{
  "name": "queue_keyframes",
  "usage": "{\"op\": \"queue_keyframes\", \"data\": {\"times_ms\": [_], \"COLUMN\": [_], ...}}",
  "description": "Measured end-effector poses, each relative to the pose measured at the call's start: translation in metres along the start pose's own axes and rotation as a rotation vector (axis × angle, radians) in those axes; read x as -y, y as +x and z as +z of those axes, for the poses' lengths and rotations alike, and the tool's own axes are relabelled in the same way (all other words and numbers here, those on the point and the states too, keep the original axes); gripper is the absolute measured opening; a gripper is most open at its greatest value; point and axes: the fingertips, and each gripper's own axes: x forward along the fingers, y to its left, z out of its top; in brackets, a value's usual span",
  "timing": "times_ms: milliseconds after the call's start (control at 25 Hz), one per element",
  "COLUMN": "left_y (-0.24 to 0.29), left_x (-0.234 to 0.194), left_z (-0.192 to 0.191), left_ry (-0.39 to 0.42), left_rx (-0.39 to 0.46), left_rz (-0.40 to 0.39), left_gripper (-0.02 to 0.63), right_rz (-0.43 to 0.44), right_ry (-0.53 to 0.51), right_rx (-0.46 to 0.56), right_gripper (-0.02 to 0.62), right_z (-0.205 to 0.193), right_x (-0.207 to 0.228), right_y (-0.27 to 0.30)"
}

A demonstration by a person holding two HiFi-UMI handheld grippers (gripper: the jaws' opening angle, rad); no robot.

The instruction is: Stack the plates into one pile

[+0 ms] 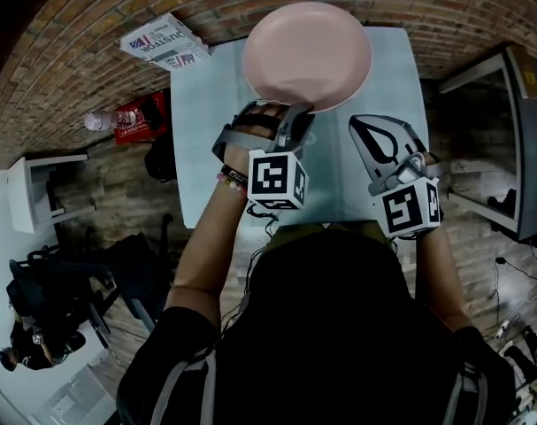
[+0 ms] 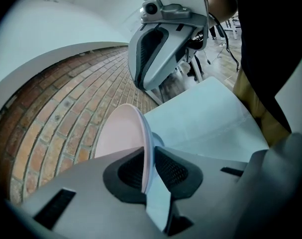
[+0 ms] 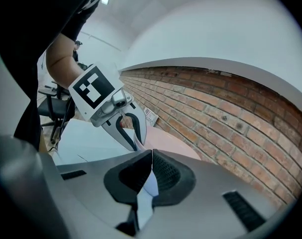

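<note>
- One pink plate (image 1: 306, 56) hangs over the counter's (image 1: 197, 149) far edge, its near rim clamped in the left tool (image 1: 293, 113).
- The right tool (image 1: 364, 124) is closed on nothing, above the counter's right side.
- The plate looks stiff, light, slick and chippable; the rim seems the best handhold.

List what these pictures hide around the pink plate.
- Head view: whatever lies under the pink plate; the plate covers it.
- Head view: near edge of the table; the person's head hides it.
- Left gripper view: plate's far face; held edge-on by left gripper.
- Right gripper view: most of the plate; right gripper blocks it.
</note>
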Motion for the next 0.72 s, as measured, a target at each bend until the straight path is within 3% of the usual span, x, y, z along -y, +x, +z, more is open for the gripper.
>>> {"op": "queue_keyframes", "data": {"times_ms": [720], "left_y": [0.099], "left_x": [0.026], "left_z": [-0.025], "left_ry": [-0.049], "left_rx": [-0.037], "left_rz": [-0.151], "left_gripper": [0.069], "right_rz": [0.012], "right_ry": [0.079], "right_rx": [-0.067], "right_gripper": [0.035], "right_z": [-0.056], "right_x": [0.034], "right_y": [0.031]}}
